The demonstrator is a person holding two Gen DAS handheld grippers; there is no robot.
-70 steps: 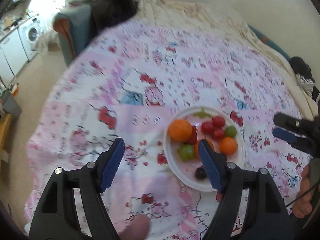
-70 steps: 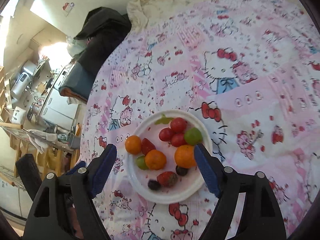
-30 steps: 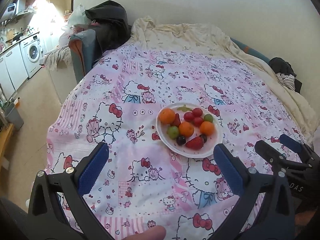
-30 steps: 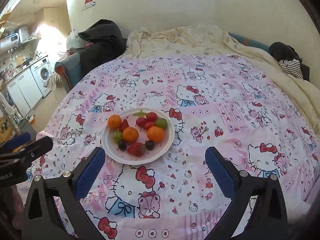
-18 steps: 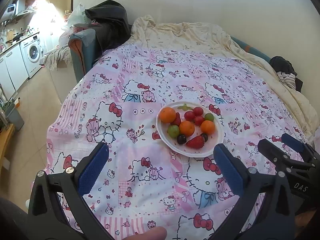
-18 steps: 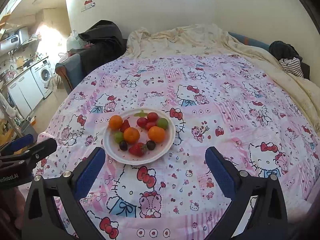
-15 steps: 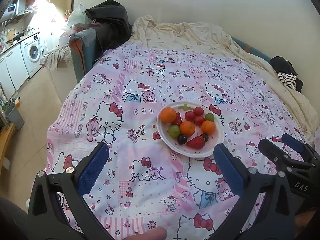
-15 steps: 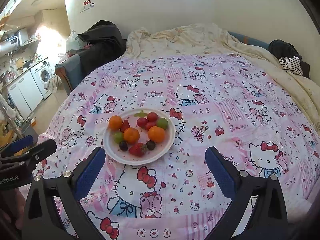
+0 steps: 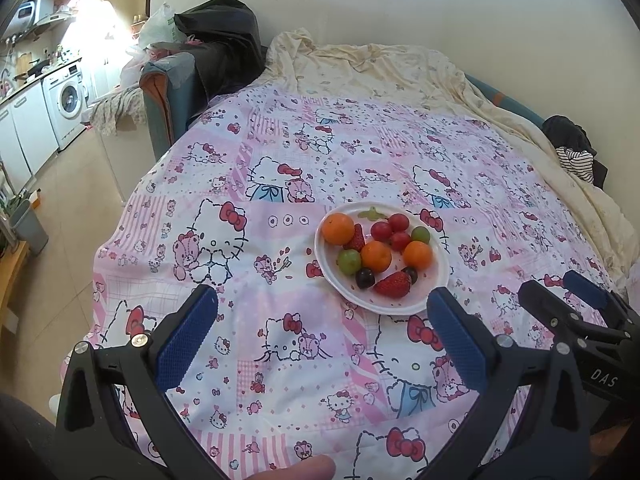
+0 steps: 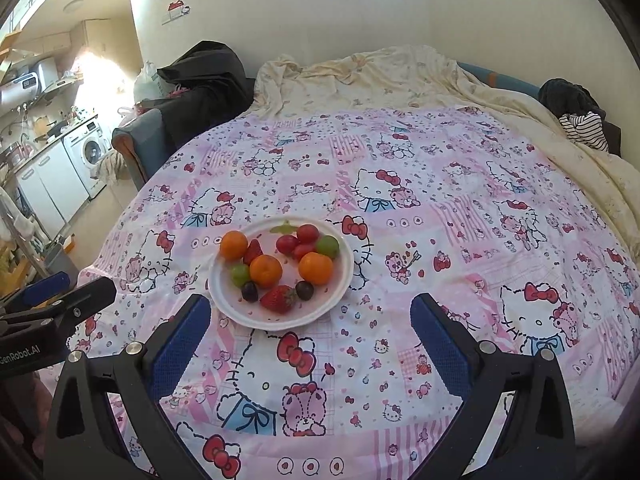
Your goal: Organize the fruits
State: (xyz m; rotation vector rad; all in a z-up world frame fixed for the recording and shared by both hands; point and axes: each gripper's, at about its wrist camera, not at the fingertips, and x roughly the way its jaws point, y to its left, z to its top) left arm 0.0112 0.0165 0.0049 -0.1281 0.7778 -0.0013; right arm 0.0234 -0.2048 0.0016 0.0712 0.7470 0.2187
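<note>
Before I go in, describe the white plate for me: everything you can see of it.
The white plate is round and shallow with a raised rim, looks like thin plastic or paper, and lies flat on the pink cartoon-print bedcover. It holds three oranges, two strawberries, three red cherry tomatoes, two green grapes, two dark grapes and a small green leaf at the far rim. Neither gripper touches it.

fruits: 3 oranges, strawberries, grapes, tomatoes | heaped on white plate

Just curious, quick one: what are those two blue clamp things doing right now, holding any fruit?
Left gripper: open, holding nothing.
Right gripper: open, holding nothing.
All fruit lies on the plate.
</note>
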